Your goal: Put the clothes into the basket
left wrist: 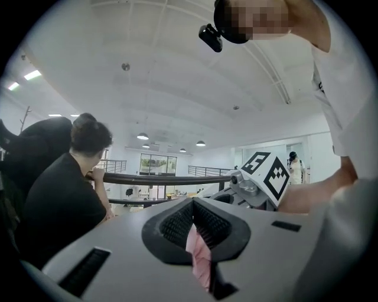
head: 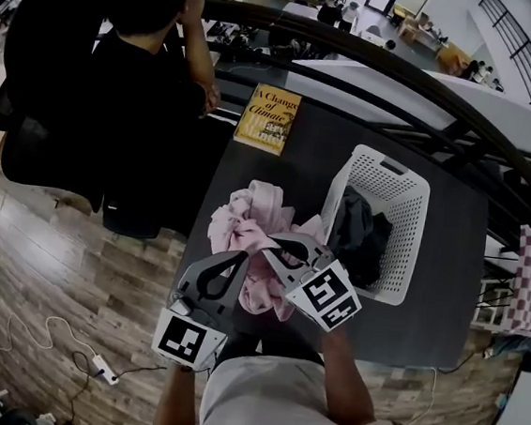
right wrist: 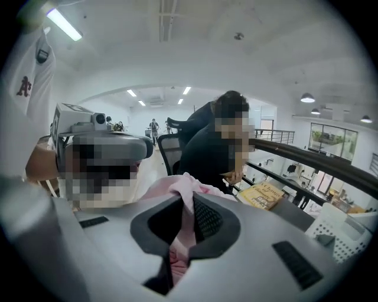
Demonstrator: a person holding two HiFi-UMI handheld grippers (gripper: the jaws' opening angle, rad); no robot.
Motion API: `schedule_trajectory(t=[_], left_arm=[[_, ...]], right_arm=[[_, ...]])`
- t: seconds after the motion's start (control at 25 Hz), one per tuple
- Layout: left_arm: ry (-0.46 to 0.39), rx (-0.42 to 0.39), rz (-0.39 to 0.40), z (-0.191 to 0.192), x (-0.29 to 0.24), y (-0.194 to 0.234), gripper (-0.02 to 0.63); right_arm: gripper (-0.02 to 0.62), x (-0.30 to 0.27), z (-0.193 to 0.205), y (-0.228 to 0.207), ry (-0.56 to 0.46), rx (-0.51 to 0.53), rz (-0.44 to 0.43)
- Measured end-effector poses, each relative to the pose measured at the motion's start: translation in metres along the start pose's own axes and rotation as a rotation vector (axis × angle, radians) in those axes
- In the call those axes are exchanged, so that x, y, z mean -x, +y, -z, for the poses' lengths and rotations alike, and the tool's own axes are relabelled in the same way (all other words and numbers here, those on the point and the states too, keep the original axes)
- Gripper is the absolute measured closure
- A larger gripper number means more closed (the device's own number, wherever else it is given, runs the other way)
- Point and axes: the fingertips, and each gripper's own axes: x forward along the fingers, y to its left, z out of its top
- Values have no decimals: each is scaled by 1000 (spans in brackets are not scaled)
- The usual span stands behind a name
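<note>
A pink garment (head: pixel 254 229) is bunched over the dark table (head: pixel 448 273), just left of the white basket (head: pixel 409 189). Dark clothes (head: pixel 357 235) lie inside the basket. My left gripper (head: pixel 235 260) is shut on the pink garment (left wrist: pixel 198 253); a strip of it hangs from between the jaws. My right gripper (head: pixel 285 249) is shut on the same pink garment (right wrist: pixel 186 194), which spills up over its jaws. Both grippers sit close together at the garment's near side, raised off the table.
A yellow book (head: pixel 268 117) lies at the table's far left corner. A person in black (head: pixel 136 99) sits in a chair left of the table, elbow near the book. A dark railing (head: pixel 430 83) runs behind. Wooden floor with a power strip (head: pixel 103 367) lies at left.
</note>
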Motion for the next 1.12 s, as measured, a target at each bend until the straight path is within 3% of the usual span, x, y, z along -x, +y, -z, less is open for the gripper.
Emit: schedule_trajectory(t=[0.76,1.12], left_arm=[[-27,-111,109,-54,-31,-52,604],[-40,-136,168,-71,-47,-76,604]], right_arm=[[569,92,-64,-39,-269,-51,133],[569,143,-75,-61,-344,-74,227]])
